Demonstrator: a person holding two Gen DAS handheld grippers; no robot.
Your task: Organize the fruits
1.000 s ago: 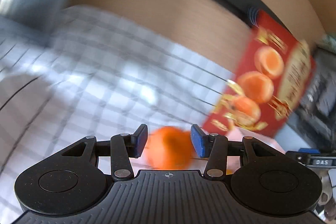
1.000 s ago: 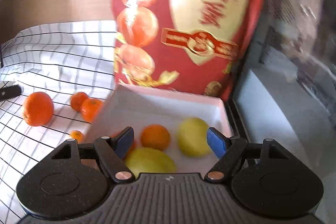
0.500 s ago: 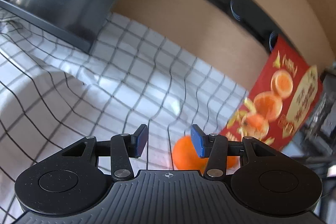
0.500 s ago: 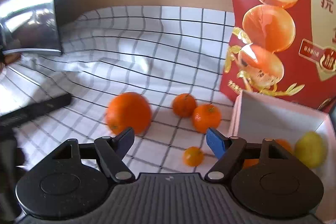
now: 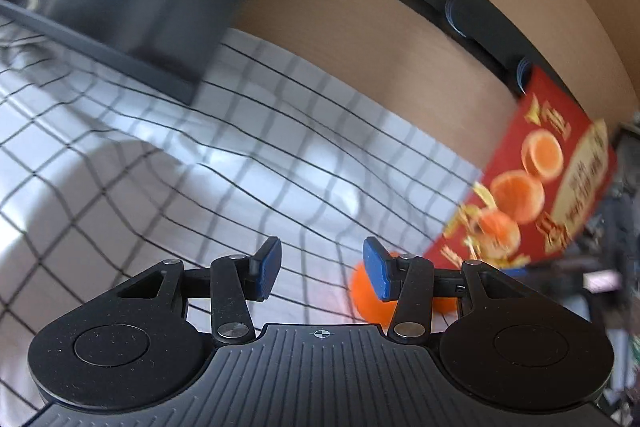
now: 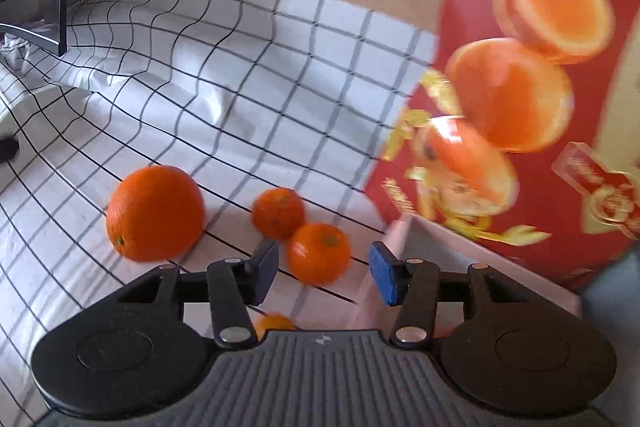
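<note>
From the left wrist view, the left tool (image 5: 322, 273) hangs wide open over the checked cloth (image 5: 224, 163) with nothing in it. One orange (image 5: 366, 301) sits just behind its right finger, off to that side and not between the jaws; the red box lid (image 5: 548, 179) stands beyond it. To take that fruit well, I'd say the tool should slide right until the orange is centred, then close gently.

From the right wrist view, the right tool (image 6: 322, 273) is also spread wide and empty. A mandarin (image 6: 318, 253) lies on the cloth right between its fingers, a second mandarin (image 6: 278, 213) touching it behind, a big orange (image 6: 154, 213) well to the left, and a tiny one (image 6: 274, 323) tucked under the tool. The white box (image 6: 404, 239) starts just right of the right finger. The centred mandarin looks the easy pick: lower straight, squeeze lightly, lift clear of its neighbour.
</note>
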